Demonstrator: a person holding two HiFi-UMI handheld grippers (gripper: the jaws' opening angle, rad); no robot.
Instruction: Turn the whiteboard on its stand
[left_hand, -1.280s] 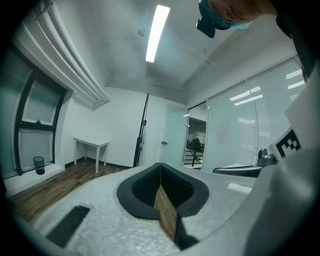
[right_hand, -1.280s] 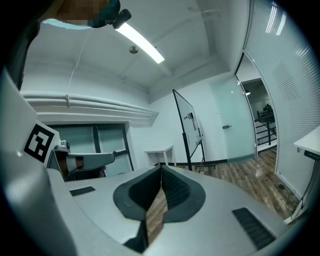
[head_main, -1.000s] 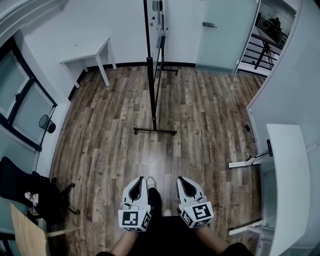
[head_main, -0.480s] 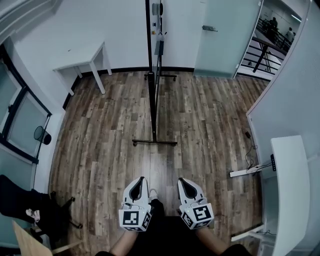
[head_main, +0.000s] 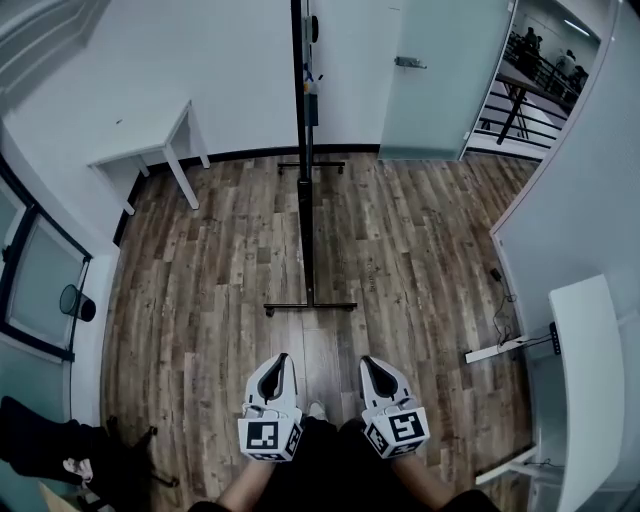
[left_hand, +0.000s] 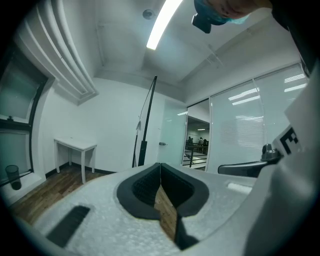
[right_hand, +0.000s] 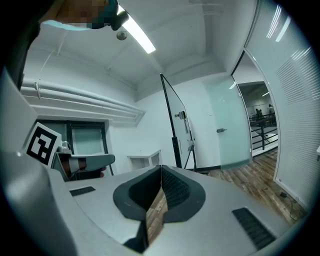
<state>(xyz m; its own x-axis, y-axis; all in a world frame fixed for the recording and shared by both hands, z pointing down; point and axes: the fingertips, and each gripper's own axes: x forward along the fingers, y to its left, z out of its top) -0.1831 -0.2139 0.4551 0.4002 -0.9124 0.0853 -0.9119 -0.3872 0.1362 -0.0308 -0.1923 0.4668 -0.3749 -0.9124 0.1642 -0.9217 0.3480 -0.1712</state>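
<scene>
Black bin (head_main: 76, 302), contents hidden, well apart from edge-on whiteboard (head_main: 300, 120)

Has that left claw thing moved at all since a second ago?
Yes. The left gripper has come forward, nearer the whiteboard stand: less floor shows between it and the stand's near foot.
</scene>
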